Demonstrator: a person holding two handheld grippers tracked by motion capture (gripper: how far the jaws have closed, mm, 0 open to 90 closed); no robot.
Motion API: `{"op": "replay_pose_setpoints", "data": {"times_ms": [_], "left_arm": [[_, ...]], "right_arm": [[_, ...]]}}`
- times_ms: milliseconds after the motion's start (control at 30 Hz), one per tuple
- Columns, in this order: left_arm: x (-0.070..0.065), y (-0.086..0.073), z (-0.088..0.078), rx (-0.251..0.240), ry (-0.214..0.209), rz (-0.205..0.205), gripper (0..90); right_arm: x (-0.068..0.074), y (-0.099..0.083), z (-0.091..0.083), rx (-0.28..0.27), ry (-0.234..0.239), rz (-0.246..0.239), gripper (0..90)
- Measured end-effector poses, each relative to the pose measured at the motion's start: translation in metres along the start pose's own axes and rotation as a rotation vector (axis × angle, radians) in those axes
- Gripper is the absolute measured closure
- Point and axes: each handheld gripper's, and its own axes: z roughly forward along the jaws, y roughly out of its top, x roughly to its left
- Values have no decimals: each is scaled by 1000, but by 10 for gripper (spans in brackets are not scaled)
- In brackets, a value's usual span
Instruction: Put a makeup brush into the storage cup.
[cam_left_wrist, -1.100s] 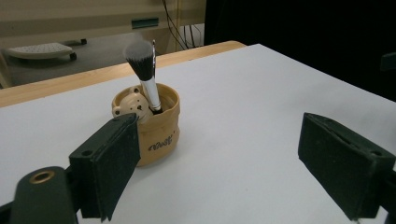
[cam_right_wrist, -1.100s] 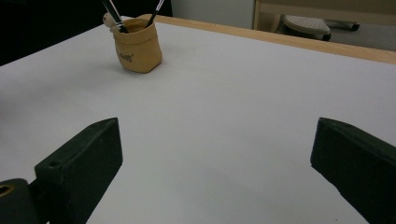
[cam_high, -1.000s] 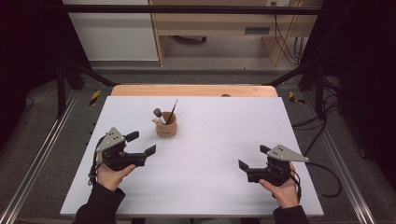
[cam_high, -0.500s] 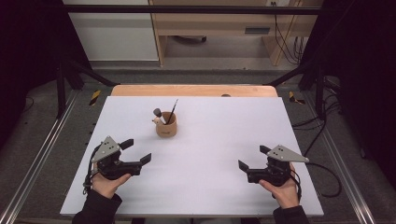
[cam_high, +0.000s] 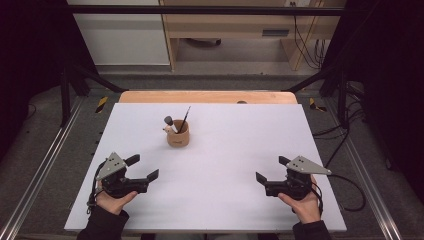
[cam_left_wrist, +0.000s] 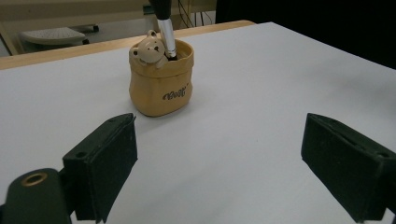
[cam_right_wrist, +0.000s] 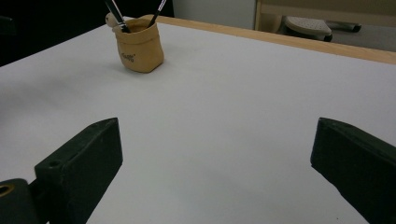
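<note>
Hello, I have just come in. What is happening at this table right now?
A person holds a gripper in each hand over a white table. The left gripper and right gripper are both open and hold nothing. A small tan pot with two brushes in it stands untouched, ahead of the left gripper.

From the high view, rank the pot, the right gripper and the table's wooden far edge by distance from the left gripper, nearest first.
1. The pot, just ahead of the left gripper and a little to its right.
2. The right gripper, across the table on the person's right.
3. The wooden edge, along the far side behind the pot.
</note>
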Motion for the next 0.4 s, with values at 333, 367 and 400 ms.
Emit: {"op": "replay_pose_setpoints", "data": {"times_ms": [333,367,400], "left_arm": [[5,-6,-3,5,13,-24,100],[6,-6,-3,5,13,-24,100],[6,-6,-3,5,14,-24,100]], "right_arm": [[0,-2,0,6,-2,3,28],[0,-2,0,6,-3,5,28],[0,-2,0,6,-1,4,28]]}}
